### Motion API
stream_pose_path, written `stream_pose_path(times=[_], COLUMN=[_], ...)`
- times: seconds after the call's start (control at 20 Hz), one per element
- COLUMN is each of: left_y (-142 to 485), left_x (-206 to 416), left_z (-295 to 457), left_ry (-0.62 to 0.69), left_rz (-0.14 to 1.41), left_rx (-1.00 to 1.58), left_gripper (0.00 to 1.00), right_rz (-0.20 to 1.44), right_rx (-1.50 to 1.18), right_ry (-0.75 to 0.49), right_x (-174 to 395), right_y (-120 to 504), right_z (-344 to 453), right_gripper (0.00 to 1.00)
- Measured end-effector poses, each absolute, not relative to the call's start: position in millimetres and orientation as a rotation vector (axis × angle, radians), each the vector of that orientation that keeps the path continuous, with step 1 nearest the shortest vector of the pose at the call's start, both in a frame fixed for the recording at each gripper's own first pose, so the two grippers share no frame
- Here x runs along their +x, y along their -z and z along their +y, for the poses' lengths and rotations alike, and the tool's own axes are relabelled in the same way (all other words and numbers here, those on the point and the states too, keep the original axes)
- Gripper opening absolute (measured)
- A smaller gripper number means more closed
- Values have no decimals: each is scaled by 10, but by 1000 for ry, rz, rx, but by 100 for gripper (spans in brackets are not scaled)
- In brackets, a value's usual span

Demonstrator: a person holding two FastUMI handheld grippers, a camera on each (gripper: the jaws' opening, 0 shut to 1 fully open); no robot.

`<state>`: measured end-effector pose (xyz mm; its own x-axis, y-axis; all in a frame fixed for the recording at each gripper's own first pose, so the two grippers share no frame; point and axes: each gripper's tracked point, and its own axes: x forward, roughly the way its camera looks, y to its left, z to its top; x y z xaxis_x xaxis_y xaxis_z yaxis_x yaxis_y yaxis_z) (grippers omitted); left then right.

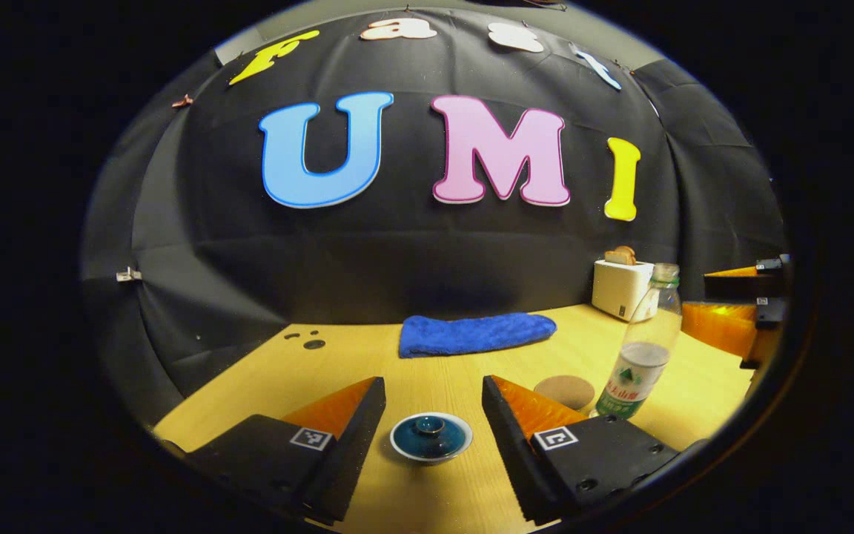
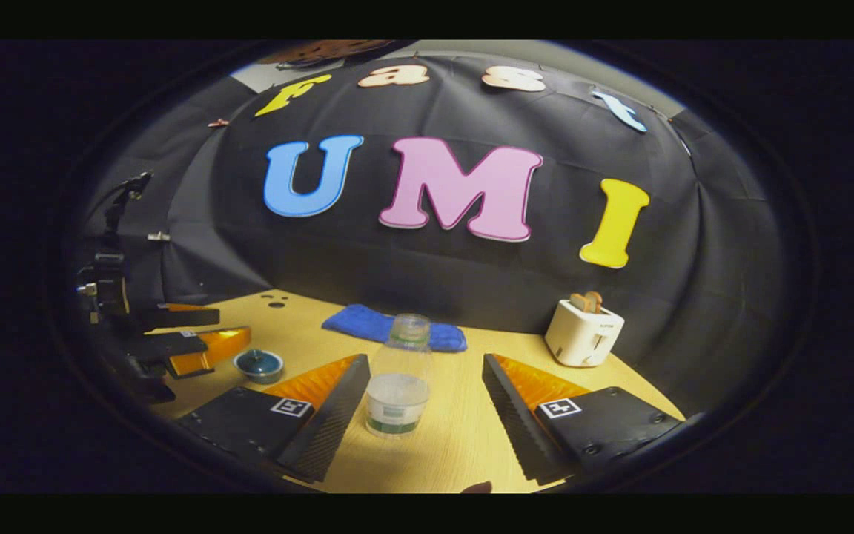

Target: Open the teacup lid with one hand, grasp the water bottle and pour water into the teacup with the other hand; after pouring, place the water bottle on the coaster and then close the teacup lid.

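Observation:
A small white teacup with a dark blue lid (image 1: 431,437) sits on the wooden table (image 1: 457,371), between and just beyond my left gripper's (image 1: 433,430) open fingers, untouched. To its right stand a round brown coaster (image 1: 564,391) and a clear water bottle (image 1: 643,345), uncapped and partly filled. In the right gripper view the bottle (image 2: 399,378) stands upright between my right gripper's (image 2: 427,411) wide-open fingers, not touched. The teacup (image 2: 259,365) shows at left there, next to the other gripper's (image 2: 197,334) orange fingers.
A folded blue cloth (image 1: 475,334) lies at the back of the table near the wall. A white toaster (image 2: 584,334) with toast stands at the back right. Small dark holes (image 1: 308,340) mark the table's far left. The right gripper's orange fingers (image 1: 727,311) show at the right edge.

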<state>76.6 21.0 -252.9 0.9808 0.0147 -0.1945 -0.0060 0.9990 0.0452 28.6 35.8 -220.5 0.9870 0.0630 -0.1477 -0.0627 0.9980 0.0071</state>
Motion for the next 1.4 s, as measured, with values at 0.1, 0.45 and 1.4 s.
stream_pose_path(times=[0.1, 0.45, 1.4], left_y=[2737, 3003, 2597], left_x=[888, 941, 997], left_z=[245, 248, 336], left_ry=[-13, 1, -33], left_rz=[216, 257, 174], left_rx=[32, 54, 53], left_gripper=[80, 62, 30], right_rz=[179, 198, 231], right_rx=[16, 27, 110], right_ry=[-76, -90, -118], right_x=[295, 358, 495], right_y=[2411, 2573, 2836], right_z=[410, 509, 695], right_gripper=[95, 96, 95])
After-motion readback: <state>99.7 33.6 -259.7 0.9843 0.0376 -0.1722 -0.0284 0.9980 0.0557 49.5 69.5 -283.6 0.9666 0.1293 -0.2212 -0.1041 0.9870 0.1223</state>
